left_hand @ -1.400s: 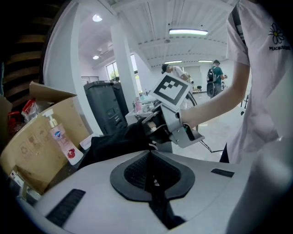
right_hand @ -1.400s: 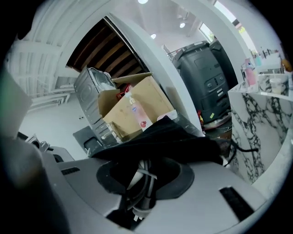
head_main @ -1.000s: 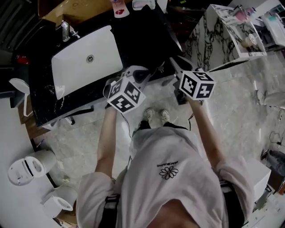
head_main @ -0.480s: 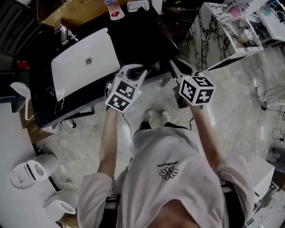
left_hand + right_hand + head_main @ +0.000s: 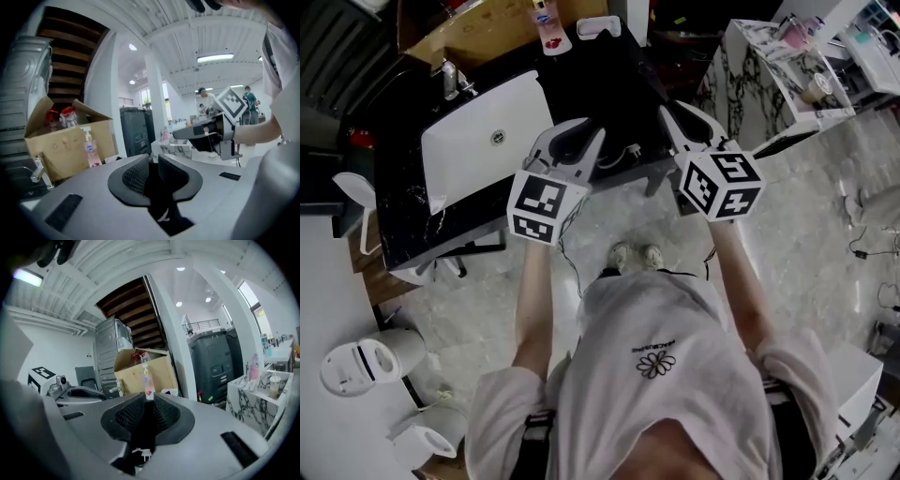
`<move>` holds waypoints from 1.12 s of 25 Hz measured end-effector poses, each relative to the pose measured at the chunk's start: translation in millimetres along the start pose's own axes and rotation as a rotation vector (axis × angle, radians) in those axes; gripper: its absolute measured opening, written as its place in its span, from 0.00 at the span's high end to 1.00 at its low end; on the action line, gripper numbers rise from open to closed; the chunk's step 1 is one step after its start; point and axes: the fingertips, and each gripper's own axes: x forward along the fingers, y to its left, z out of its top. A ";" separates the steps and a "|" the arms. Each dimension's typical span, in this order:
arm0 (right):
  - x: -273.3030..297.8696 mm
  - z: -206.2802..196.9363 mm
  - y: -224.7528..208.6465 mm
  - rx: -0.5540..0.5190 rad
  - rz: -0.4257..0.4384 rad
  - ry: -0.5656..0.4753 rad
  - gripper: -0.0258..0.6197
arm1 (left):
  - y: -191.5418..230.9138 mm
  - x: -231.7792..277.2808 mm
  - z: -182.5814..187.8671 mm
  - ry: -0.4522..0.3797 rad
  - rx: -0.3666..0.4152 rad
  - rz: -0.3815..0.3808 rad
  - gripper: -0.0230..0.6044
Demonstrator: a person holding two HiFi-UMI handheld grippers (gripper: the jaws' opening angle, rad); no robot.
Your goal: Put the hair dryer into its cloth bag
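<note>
In the left gripper view, black cloth of the bag (image 5: 157, 197) fills the narrow gap between the jaws of my left gripper (image 5: 153, 161). Those jaws are opening, and the pads do not visibly press on the cloth. My right gripper (image 5: 149, 401) is shut on black cloth (image 5: 140, 432), with a white plug (image 5: 142, 454) hanging below it. In the head view, the left gripper (image 5: 577, 141) and right gripper (image 5: 680, 122) are raised side by side over the black counter (image 5: 403, 225). The plug (image 5: 630, 148) and its cord hang between them. The hair dryer's body cannot be made out.
A white sink (image 5: 478, 141) with a faucet (image 5: 450, 80) lies left of the grippers. At the counter's back stand a cardboard box (image 5: 487, 28) and a pump bottle (image 5: 551, 19). A marble-patterned stand (image 5: 769, 75) is to the right. The person's feet stand on the tiled floor.
Both grippers have risen from the counter's front edge to over the counter. The left one has rolled, showing another face of its marker cube. The plug has come up with them.
</note>
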 end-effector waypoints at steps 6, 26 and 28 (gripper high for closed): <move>-12.8 58.5 17.2 -0.074 -0.006 -0.182 0.91 | 40.5 -43.7 62.1 -0.284 -0.153 0.257 0.92; -49.6 45.5 43.8 -0.215 -0.084 -0.300 0.94 | 42.8 -122.5 48.4 -0.385 -0.165 0.642 0.94; -49.7 40.7 44.7 -0.217 -0.083 -0.286 0.94 | 41.7 -122.8 47.3 -0.383 -0.164 0.642 0.94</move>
